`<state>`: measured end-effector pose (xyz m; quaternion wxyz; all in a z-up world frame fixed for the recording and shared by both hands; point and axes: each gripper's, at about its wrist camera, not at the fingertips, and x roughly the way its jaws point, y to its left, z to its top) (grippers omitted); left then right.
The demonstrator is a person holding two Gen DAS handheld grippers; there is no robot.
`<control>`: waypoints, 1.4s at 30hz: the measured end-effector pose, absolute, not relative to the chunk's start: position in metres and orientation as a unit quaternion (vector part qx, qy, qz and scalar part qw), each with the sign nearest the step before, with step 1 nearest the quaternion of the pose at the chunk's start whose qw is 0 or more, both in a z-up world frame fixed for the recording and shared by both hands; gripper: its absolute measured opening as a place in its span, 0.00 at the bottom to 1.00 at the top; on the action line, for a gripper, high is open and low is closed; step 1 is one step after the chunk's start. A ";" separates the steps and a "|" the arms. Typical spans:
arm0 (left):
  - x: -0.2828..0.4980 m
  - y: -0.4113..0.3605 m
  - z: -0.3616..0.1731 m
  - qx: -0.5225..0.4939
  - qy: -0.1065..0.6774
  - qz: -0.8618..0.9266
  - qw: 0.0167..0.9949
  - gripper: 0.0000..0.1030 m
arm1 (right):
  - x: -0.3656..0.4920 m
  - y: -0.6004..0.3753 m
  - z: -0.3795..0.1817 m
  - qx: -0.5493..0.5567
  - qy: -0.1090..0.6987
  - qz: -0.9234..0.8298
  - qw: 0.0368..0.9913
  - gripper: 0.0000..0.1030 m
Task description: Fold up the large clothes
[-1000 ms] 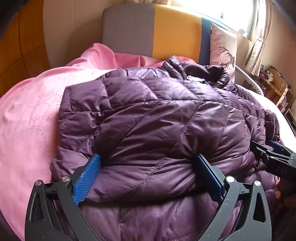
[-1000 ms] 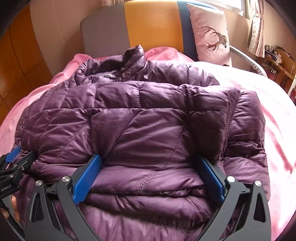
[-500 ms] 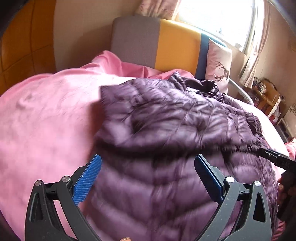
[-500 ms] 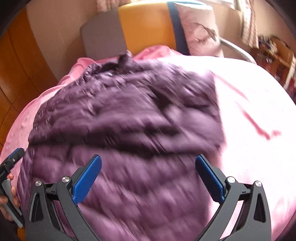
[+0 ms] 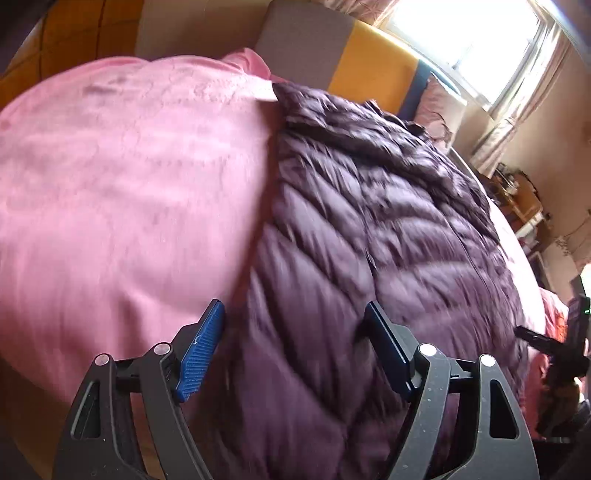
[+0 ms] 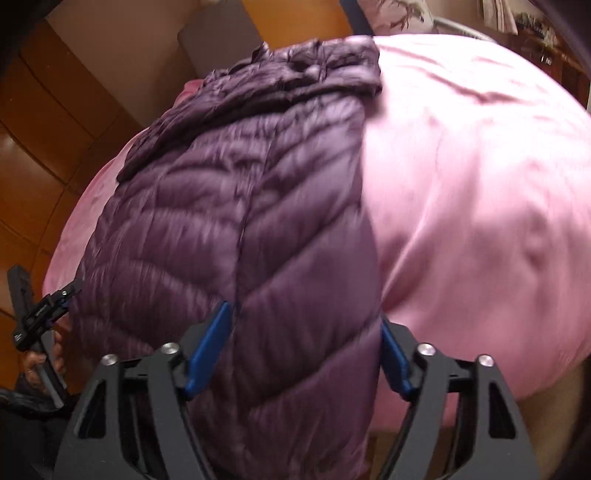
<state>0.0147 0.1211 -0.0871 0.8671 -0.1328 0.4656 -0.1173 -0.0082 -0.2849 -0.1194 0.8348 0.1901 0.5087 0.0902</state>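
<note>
A purple quilted puffer jacket [image 5: 388, 236] lies lengthwise on a pink bed cover [image 5: 122, 192], its hem hanging over the near edge; it also shows in the right wrist view [image 6: 236, 221]. My left gripper [image 5: 295, 350] is partly open, its blue pads either side of the jacket's left hem, not clamped. My right gripper [image 6: 303, 350] is partly open with jaws straddling the right hem part of the jacket. The right gripper shows at the left wrist view's right edge [image 5: 546, 343]; the left gripper shows in the right wrist view [image 6: 44, 310].
A grey, yellow and blue headboard [image 5: 347, 62] and a deer-print pillow [image 6: 399, 14] stand at the far end. Wood panelling [image 6: 55, 122] is on the left wall. A cluttered shelf [image 5: 517, 192] and bright window [image 5: 472, 40] are at the right.
Both grippers pulled back and down to the bed's near edge, jaws narrowing around the hem. The jacket, bunched and folded a second ago, now lies stretched out toward me.
</note>
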 end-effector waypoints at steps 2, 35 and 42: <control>0.002 0.120 -0.092 -0.138 0.478 -0.137 0.857 0.73 | -0.022 -0.279 -0.123 0.198 0.507 0.098 0.833 0.62; 0.182 0.131 -0.021 -0.302 0.423 -0.223 0.825 0.18 | 0.158 -0.344 -0.072 0.399 0.416 0.106 0.810 0.34; 0.209 0.154 -0.033 -0.362 0.413 -0.194 0.813 0.72 | 0.173 -0.367 -0.068 0.450 0.369 0.106 0.806 0.87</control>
